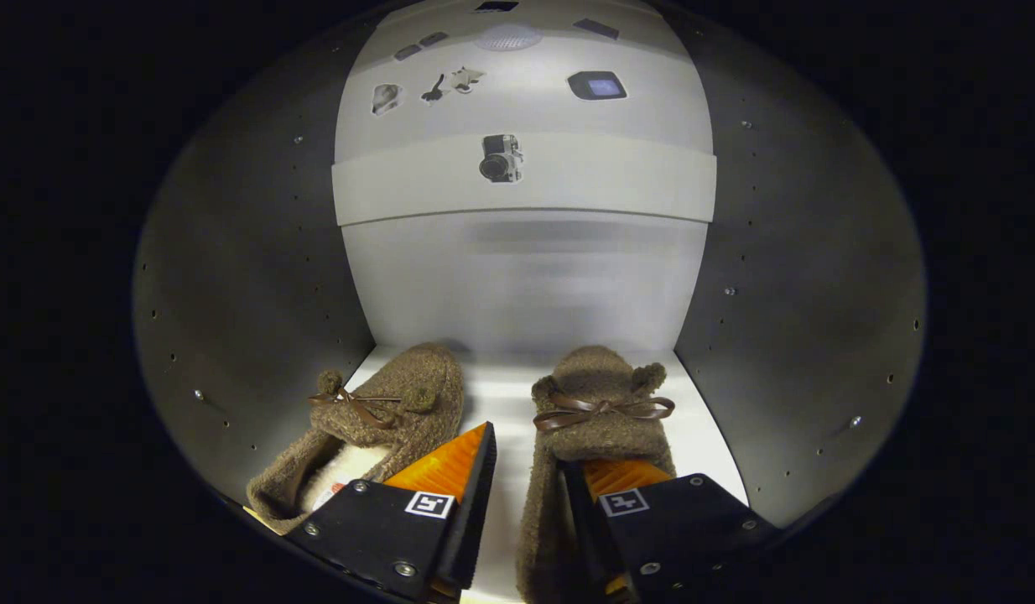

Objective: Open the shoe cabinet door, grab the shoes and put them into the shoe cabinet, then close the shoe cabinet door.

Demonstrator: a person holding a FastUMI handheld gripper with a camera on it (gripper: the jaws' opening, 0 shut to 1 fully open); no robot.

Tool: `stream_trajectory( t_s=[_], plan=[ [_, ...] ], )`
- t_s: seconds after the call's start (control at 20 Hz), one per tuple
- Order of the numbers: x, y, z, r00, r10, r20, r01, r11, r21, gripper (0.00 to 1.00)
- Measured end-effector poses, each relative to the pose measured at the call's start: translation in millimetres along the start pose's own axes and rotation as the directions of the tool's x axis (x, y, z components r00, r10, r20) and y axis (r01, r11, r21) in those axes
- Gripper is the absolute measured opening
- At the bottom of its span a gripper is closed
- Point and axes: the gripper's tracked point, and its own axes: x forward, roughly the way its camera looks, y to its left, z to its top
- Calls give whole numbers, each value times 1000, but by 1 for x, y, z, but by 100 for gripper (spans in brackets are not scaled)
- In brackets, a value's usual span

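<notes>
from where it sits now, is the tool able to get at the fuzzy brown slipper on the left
Probably yes. The tool is open, one finger inside the right fuzzy brown slipper. The left fuzzy brown slipper lies just beside the other finger on the white shelf, nothing between.

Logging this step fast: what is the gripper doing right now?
Gripper: jaws open, astride the near wall of the right slipper inside the cabinet; one jaw inside it, not pressing together.
</notes>
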Motion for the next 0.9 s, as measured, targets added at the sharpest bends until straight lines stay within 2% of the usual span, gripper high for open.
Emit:
stream_trajectory(
  t_s=[0.2,0.65,0.9],
  plan=[
    [-4,-1,1,1000,1,2,-1,1000,21,52],
    [-25,-8,-4,999,-34,-21,34,999,4,53],
    [-54,-3,7,999,-35,33,35,999,14,53]
  ],
)
